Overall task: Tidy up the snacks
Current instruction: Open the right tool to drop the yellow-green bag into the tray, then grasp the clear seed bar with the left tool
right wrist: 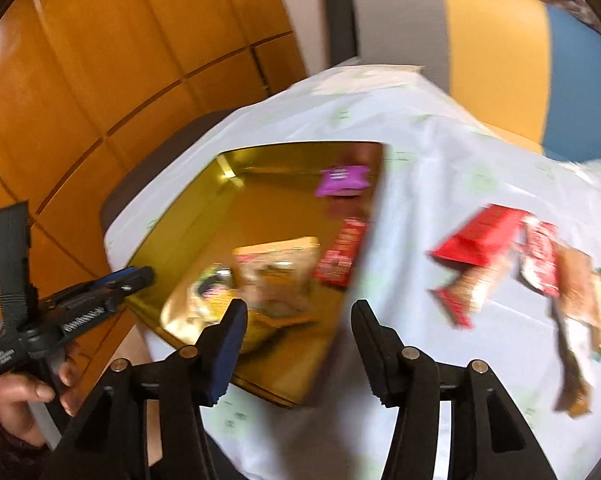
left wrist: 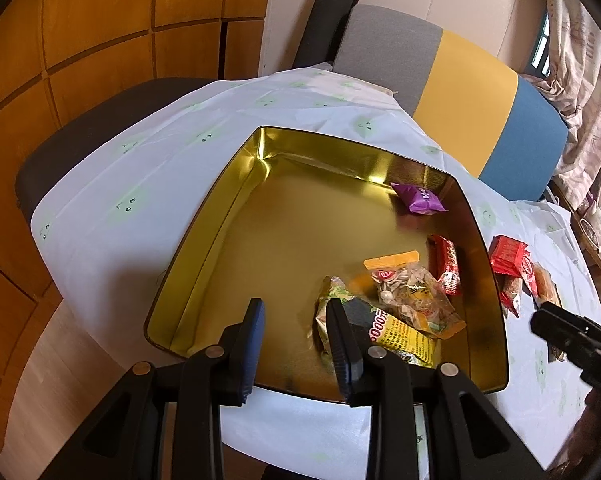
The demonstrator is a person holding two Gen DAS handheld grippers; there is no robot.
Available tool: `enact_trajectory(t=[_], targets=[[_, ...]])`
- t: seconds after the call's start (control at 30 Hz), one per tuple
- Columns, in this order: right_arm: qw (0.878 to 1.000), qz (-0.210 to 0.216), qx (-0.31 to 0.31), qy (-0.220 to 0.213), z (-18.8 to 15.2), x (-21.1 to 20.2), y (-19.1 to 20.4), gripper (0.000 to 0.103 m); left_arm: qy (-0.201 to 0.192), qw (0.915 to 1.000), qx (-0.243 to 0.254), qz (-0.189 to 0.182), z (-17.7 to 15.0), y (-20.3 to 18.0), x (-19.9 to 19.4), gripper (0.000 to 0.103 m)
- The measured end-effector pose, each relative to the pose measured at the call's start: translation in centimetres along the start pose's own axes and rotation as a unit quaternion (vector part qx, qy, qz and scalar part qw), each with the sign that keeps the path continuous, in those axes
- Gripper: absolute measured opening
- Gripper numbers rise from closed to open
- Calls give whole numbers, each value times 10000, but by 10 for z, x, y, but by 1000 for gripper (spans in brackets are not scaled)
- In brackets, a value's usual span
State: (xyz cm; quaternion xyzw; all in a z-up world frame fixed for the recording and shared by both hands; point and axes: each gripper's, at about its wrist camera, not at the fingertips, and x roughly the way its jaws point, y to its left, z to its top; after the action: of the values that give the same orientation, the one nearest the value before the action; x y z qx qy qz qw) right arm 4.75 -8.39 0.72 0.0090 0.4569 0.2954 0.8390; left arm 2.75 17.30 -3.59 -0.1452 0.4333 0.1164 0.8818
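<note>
A gold tin (left wrist: 204, 240) sits on the white cloth and holds several snacks: a purple packet (left wrist: 418, 198), a red bar (left wrist: 444, 264), a clear bag with an orange top (left wrist: 412, 292) and a yellow pack (left wrist: 400, 338). My left gripper (left wrist: 296, 312) is open and empty above the tin's near side. Loose red and brown snacks (left wrist: 508, 260) lie on the cloth right of the tin; they also show in the blurred right wrist view (right wrist: 480, 240). My right gripper (right wrist: 298, 316) is open and empty above the tin's right edge (right wrist: 364, 248).
A grey, yellow and blue cushion (left wrist: 460, 92) stands behind the table. Orange wood panels (left wrist: 80, 40) fill the left. A dark chair seat (left wrist: 80, 132) sits under the cloth's left edge. The other gripper (left wrist: 572, 336) enters from the right in the left wrist view.
</note>
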Motion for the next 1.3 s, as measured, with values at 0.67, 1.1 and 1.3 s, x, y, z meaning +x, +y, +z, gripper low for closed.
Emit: enact_trajectory(t=[0.67, 1.1, 1.3], targets=[[9740, -2163, 670, 51, -27, -86, -196, 66, -55, 9995, 302, -6, 1, -18, -7, 32], [9458, -2517, 2050, -1, -51, -102, -282, 66, -104, 9963, 848, -50, 7, -53, -11, 32], [9487, -2452, 1996, -63, -50, -100, -277, 68, 1, 9862, 1556, -562, 5, -109, -10, 32]])
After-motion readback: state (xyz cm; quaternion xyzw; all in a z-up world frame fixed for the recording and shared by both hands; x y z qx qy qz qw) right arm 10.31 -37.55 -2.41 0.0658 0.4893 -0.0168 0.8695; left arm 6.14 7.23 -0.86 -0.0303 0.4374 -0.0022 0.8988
